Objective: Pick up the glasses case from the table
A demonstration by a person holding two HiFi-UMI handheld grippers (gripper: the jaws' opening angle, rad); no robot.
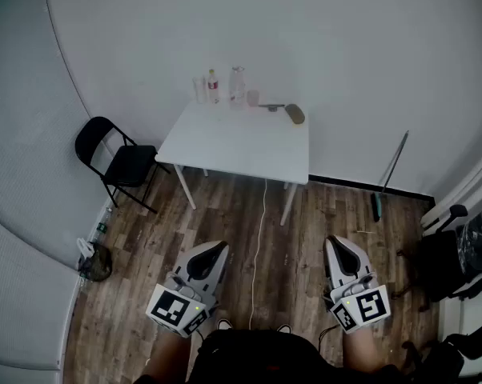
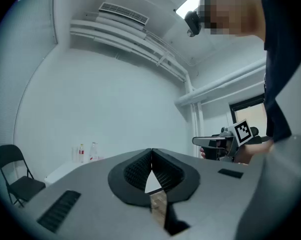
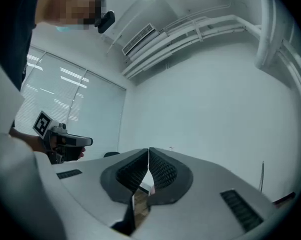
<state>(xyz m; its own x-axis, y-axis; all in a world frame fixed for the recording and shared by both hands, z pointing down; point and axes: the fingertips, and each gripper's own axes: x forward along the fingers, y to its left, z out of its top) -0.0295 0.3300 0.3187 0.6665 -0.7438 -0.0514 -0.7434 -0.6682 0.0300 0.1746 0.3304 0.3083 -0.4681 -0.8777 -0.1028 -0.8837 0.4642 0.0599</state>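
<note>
My left tongs [image 1: 213, 250] and right tongs [image 1: 339, 246] sat low in frame, both pressed together, empty. The case [image 1: 295, 114] lay on the table's [image 1: 233, 146] upper right corner.

Oval tan-grey glasses case [image 1: 295, 115] lies on the table [image 1: 225, 146], far right corner.

I'm standing in a bare office-like room: plain white walls [image 1: 321, 38], wood-plank floor [image 1: 225, 224], 1 white table [image 1: 233, 146], 1 black folding chair [image 1: 127, 165], window blinds [image 3: 70, 94], ceiling air vent [image 2: 123, 13]
</note>
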